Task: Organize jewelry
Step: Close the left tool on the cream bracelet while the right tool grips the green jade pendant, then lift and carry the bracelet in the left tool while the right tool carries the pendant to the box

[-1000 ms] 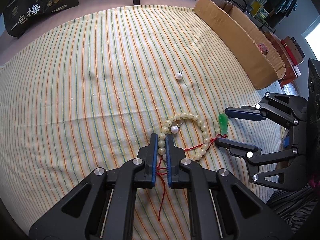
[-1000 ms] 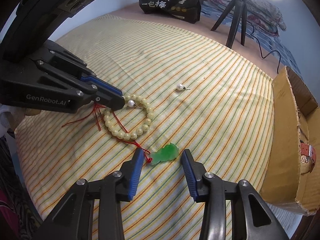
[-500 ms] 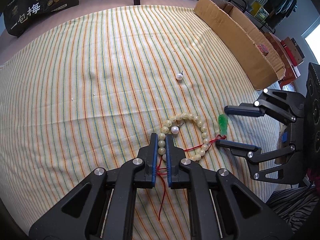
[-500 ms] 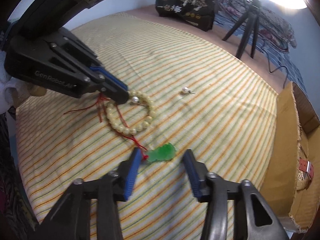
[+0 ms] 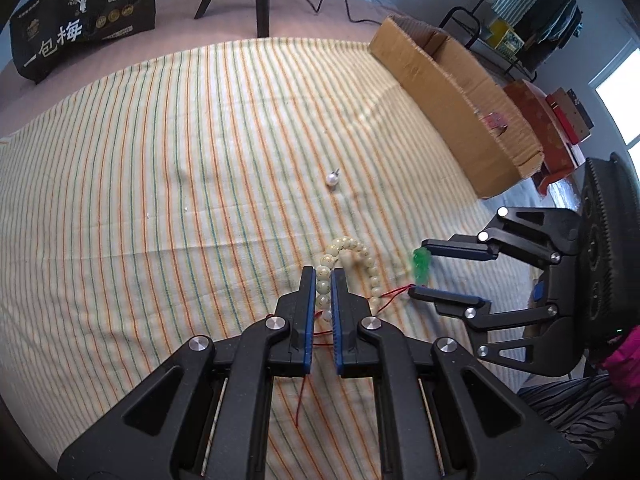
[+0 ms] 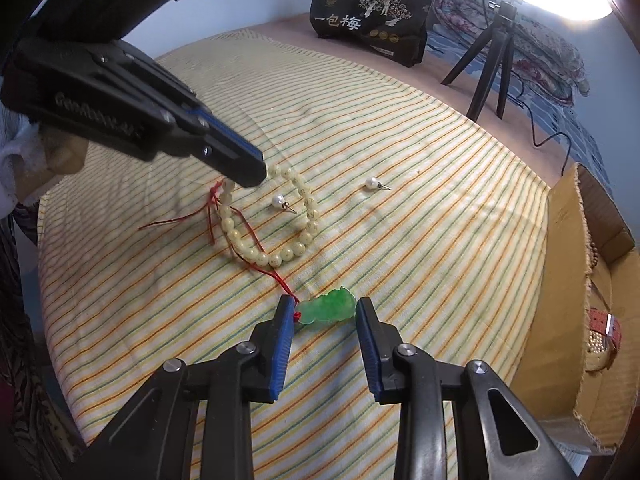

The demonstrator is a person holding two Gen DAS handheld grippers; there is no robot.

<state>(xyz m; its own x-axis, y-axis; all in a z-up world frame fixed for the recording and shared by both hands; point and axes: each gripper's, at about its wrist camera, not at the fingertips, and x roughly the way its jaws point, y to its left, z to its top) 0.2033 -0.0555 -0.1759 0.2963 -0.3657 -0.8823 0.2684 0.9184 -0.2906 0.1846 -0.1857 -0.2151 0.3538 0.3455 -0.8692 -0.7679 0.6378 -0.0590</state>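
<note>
Left wrist view: striped bedsheet (image 5: 160, 160) under everything, cardboard box (image 5: 452, 92) far off to the right. Left hand-held gripper (image 5: 324, 280) is clamped on the cream bead bracelet (image 5: 352, 256). Right hand-held gripper (image 6: 322, 312) sits spread apart around the green jade pendant (image 6: 328, 311). One pearl earring (image 6: 280, 202) lies inside the bracelet loop.

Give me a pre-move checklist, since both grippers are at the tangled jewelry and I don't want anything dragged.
1. Left gripper shut on the bead bracelet: ok.
2. Right gripper straddling the green pendant, jaws open: ok, not yet gripped.
3. Red cord free of the bracelet: not ok, it crosses the beads.
4. Pearl stud inside the bracelet loop, out of the way: not ok.
5. Second pearl stud apart from the tangle: ok.
6. Room in the cardboard box: cannot tell.
</note>
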